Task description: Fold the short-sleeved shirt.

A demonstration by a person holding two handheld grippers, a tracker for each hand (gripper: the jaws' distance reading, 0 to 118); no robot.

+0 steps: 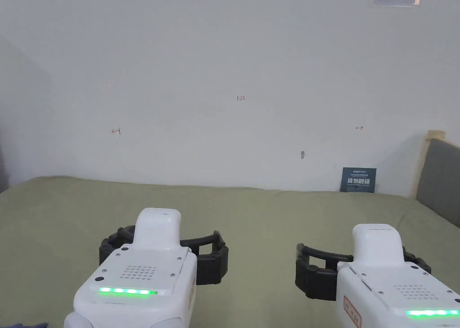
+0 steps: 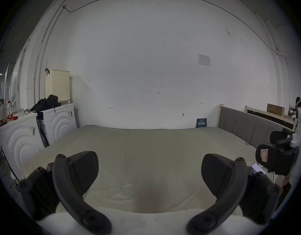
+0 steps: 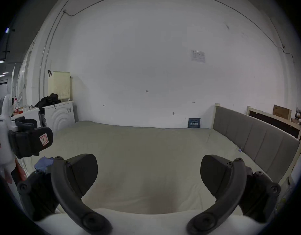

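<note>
My left gripper and right gripper hover side by side over the near part of a bed with an olive-green sheet. Both are open, jaws wide apart, with nothing between them. In the left gripper view its own jaws frame bare sheet, and the right gripper shows at the right edge. The right gripper view has its jaws over bare sheet too. A crumpled blue cloth lies at the bed's near left corner, partly hidden behind a jaw and below the left gripper.
A white wall runs behind the bed, with a small blue sign leaning on it. A grey padded headboard borders the right side. Two white washing machines stand at the left, with a cream basket and a black bag on top.
</note>
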